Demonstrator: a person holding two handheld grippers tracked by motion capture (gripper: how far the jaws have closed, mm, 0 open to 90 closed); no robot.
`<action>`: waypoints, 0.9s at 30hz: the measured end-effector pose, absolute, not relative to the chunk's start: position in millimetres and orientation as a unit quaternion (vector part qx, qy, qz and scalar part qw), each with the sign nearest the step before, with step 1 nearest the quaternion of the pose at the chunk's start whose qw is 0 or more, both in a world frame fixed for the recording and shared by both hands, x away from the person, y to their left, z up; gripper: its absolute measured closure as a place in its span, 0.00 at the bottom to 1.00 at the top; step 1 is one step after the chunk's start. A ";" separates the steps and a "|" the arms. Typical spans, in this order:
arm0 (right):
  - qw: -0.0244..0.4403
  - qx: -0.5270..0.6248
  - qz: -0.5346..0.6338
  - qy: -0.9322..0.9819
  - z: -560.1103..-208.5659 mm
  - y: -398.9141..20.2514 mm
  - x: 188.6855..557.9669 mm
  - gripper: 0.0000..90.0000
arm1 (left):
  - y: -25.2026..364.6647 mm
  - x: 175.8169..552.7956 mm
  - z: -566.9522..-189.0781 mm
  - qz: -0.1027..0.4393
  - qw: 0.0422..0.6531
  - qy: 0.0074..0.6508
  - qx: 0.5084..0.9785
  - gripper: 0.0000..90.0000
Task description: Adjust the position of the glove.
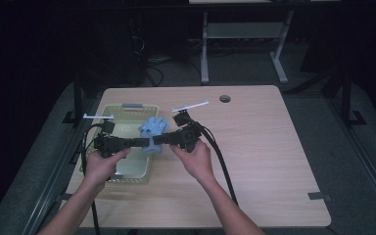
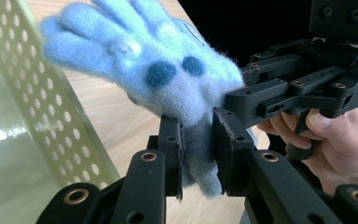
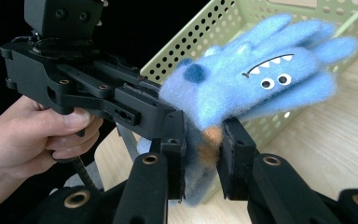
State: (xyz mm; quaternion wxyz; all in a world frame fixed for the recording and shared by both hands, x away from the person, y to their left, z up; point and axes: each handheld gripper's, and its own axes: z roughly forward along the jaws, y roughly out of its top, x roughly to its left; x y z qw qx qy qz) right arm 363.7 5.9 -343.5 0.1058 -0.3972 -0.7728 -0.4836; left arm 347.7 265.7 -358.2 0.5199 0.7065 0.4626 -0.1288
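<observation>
A fuzzy light-blue glove (image 1: 154,131) with a cartoon monster face hangs in the air between both grippers, over the right edge of a pale green basket (image 1: 127,110). My left gripper (image 2: 198,154) is shut on the glove's grey-blue cuff (image 2: 200,140), with the glove's fingers (image 2: 98,42) spread away to the upper left. My right gripper (image 3: 204,154) is shut on the same cuff end from the opposite side, and the eyes and toothed mouth (image 3: 272,74) face its camera. In the high view the left gripper (image 1: 143,143) and the right gripper (image 1: 158,139) meet tip to tip at the glove.
The perforated green basket (image 2: 42,107) stands on the left part of the light wooden table (image 1: 259,147), close beside the held glove (image 3: 242,18). A round cable hole (image 1: 224,98) sits near the table's far edge. Black cables trail from both grippers toward the front edge.
</observation>
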 end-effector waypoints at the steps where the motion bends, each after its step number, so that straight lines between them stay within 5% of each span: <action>1: 0.104 -0.396 -0.484 -0.774 -343.4 6.8 364.4 0.83 | 267.9 348.0 -357.5 -0.127 0.520 0.462 0.707 0.82; 27: 0.123 -0.387 -0.486 -0.774 -344.2 48.7 374.4 0.83 | 308.3 345.0 -354.1 -0.106 0.516 0.486 0.697 0.82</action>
